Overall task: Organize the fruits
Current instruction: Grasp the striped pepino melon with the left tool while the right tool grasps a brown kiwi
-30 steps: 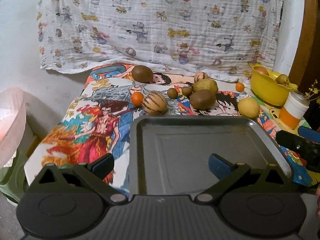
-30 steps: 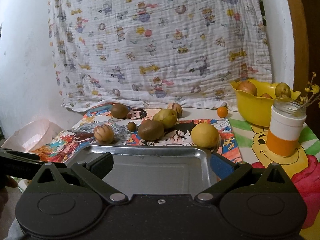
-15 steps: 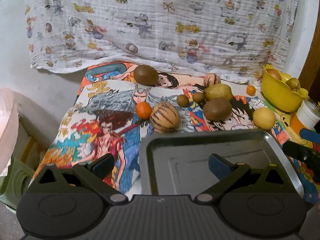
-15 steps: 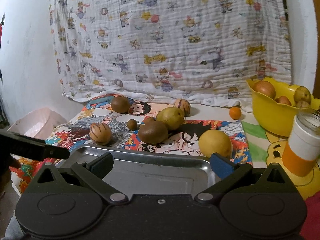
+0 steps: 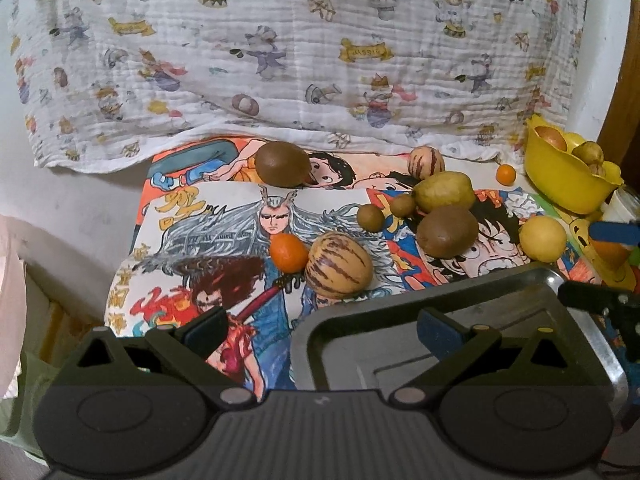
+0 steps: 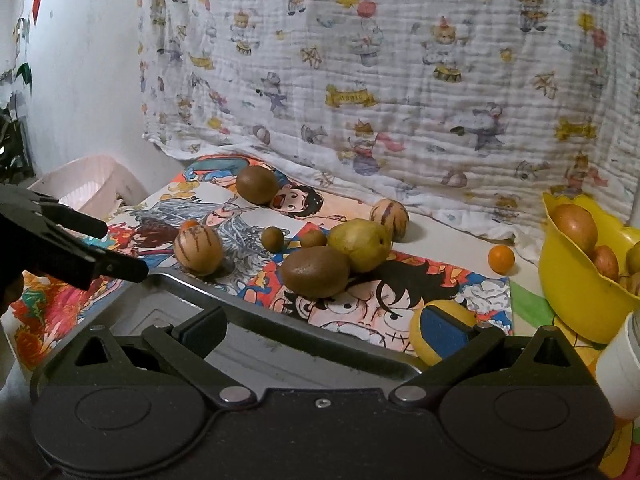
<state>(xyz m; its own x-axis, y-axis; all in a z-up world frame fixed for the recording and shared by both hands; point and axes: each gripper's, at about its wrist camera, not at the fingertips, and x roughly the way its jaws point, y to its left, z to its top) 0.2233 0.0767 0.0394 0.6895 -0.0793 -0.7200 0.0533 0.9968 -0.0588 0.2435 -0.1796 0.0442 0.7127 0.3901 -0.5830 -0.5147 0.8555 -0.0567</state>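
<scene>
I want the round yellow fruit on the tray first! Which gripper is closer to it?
Right. The right gripper has the round yellow fruit just at its right fingertip. The left gripper sits farther off, facing the striped fruit.

Looks like my home, prob. a kid's room or living area: white muslin cloth w/ cartoon-animal print [image 6: 400, 80] hung on the wall, colourful hand-drawn anime posters [image 5: 248, 232] covering the table, yellow plastic bowl of fruit [image 6: 576, 280], pale pink plastic basket [image 6: 80, 192] beside it.
</scene>
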